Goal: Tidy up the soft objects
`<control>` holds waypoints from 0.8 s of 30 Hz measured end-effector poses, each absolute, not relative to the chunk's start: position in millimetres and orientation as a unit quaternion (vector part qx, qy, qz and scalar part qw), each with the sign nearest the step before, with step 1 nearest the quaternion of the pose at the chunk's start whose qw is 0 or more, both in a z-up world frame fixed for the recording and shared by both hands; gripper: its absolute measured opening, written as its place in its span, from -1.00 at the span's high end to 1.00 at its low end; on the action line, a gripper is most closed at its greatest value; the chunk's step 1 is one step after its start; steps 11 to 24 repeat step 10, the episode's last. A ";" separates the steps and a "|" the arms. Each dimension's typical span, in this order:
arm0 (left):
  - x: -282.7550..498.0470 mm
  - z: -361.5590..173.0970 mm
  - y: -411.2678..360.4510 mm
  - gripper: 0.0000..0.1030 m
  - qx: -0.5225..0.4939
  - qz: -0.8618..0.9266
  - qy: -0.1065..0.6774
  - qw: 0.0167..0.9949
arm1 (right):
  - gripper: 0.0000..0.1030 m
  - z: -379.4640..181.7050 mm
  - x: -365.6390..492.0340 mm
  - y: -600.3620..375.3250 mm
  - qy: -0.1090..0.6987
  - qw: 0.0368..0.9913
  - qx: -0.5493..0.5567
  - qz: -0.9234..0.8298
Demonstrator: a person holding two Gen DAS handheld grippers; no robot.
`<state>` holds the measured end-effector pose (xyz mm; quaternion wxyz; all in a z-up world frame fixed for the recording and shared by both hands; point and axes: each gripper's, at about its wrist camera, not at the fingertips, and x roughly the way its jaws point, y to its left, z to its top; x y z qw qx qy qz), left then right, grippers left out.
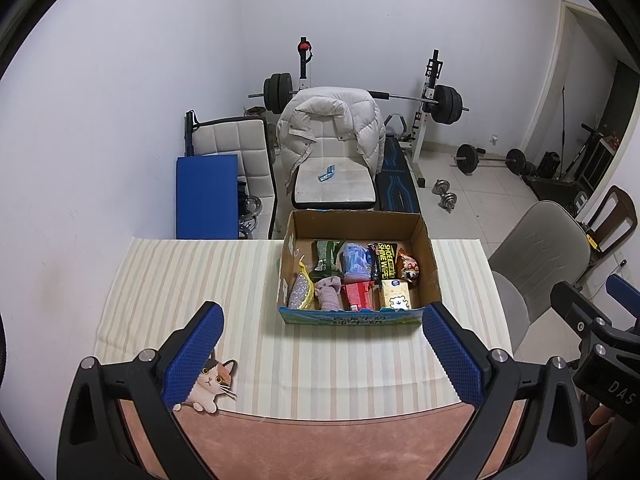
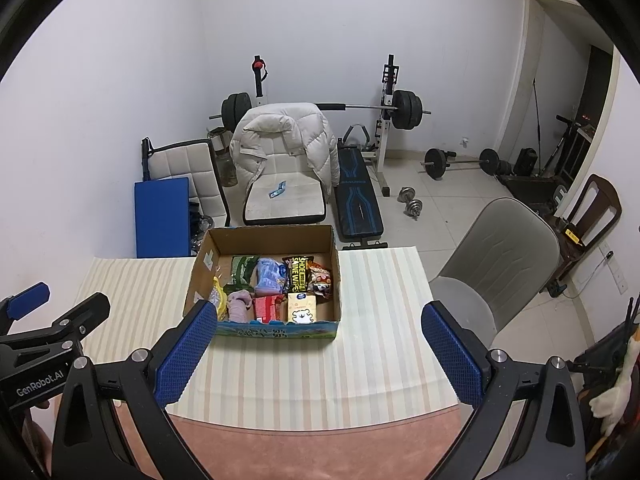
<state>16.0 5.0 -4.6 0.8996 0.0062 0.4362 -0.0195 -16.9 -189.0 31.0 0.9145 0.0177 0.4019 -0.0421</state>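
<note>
An open cardboard box [image 1: 434,276] stands on the striped tablecloth [image 1: 180,280], packed with soft packets: a pink rolled cloth [image 1: 330,298], a yellow bear pack [image 1: 395,300], a red pack [image 1: 357,296], a black shoe-wipes pack [image 1: 385,266], a blue-grey pack [image 1: 356,262], a green pack [image 1: 325,256]. My left gripper [image 1: 322,356] is open and empty, held above the near table in front of the box. My right gripper [image 2: 316,354] is open and empty, also in front of the box [image 2: 338,280]. A cat-shaped item [image 1: 212,384] lies by the left gripper's left finger.
A white chair with a puffy jacket [image 1: 328,120] stands behind the table. A grey chair [image 1: 536,256] stands at the right. A blue mat [image 1: 206,196], weight bench and barbell rack [image 1: 432,96] fill the back of the room. The table's pink front edge [image 1: 320,448] is near.
</note>
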 end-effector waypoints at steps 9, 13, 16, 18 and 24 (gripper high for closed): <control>16.5 -1.0 5.8 -0.98 0.002 -0.013 0.431 0.902 | -1.00 29.6 -16.4 -190.2 0.401 0.915 0.018 -0.044; 17.2 -0.9 6.0 -0.98 0.002 -0.012 0.431 0.902 | -1.00 29.2 -16.4 -191.1 0.401 0.915 0.019 -0.044; 17.2 -0.9 6.0 -0.98 0.002 -0.012 0.431 0.902 | -1.00 29.2 -16.4 -191.1 0.401 0.915 0.019 -0.044; 17.2 -0.9 6.0 -0.98 0.002 -0.012 0.431 0.902 | -1.00 29.2 -16.4 -191.1 0.401 0.915 0.019 -0.044; 17.2 -0.9 6.0 -0.98 0.002 -0.012 0.431 0.902 | -1.00 29.2 -16.4 -191.1 0.401 0.915 0.019 -0.044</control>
